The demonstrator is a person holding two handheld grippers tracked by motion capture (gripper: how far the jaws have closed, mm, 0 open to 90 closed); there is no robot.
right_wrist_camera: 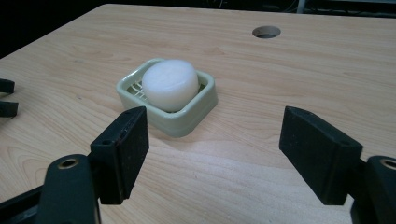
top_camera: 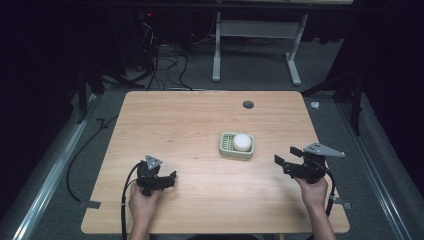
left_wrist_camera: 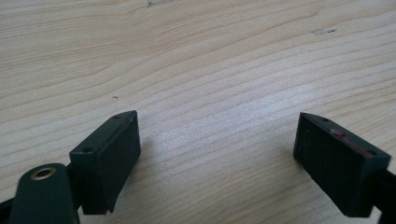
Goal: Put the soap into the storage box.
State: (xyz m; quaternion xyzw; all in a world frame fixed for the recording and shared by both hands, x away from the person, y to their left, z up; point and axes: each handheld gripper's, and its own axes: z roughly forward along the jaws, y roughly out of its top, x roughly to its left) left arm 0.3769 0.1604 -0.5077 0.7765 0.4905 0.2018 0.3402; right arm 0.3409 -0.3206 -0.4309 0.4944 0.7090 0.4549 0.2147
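Note:
A round white soap bar (top_camera: 242, 141) (right_wrist_camera: 169, 84) lies in a pale green square soap dish (top_camera: 226, 149) (right_wrist_camera: 191, 117) right of the table's middle. My right gripper (top_camera: 287, 156) (right_wrist_camera: 215, 154) is held to the right of the dish, pointing at it, jaws wide open with nothing between them. The dish stands a short way ahead of those jaws. My left gripper (top_camera: 172, 177) (left_wrist_camera: 217, 158) is near the table's front left, open over bare wood, well apart from the dish.
The light wooden table (top_camera: 190, 120) has a round cable hole (top_camera: 248, 104) (right_wrist_camera: 266, 31) near its far edge. Beyond the table are a white desk frame (top_camera: 216, 55) and cables (top_camera: 160, 65) on the grey floor. The other gripper's jaw tips (right_wrist_camera: 7, 98) show at the left edge.

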